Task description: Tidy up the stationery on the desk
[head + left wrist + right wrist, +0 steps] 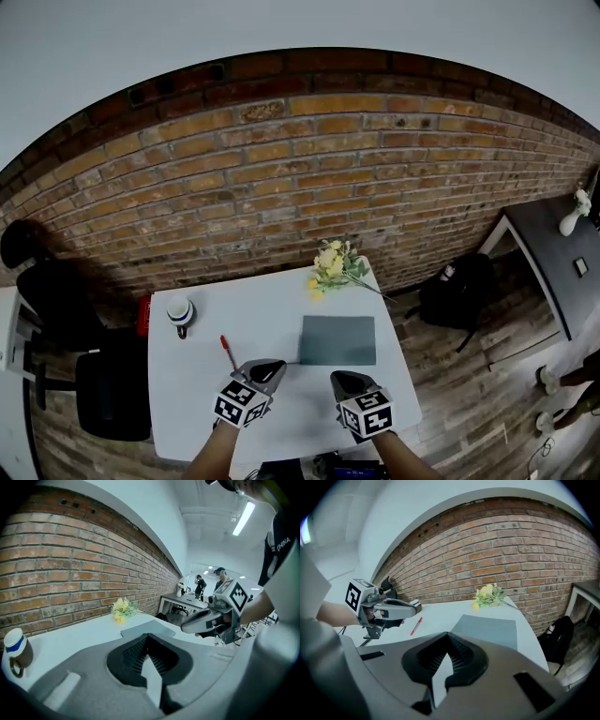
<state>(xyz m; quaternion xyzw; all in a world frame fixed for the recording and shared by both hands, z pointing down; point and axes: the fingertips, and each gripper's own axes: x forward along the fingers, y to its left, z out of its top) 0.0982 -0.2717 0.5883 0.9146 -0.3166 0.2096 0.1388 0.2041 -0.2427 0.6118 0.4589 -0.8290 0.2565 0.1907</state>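
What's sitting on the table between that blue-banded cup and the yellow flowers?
Nothing. In the head view the white table is bare between the cup and the flowers. The left gripper view shows the same empty stretch.

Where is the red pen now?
In the head view, the red pen lies on the left half of the white table, between the cup and the left gripper.
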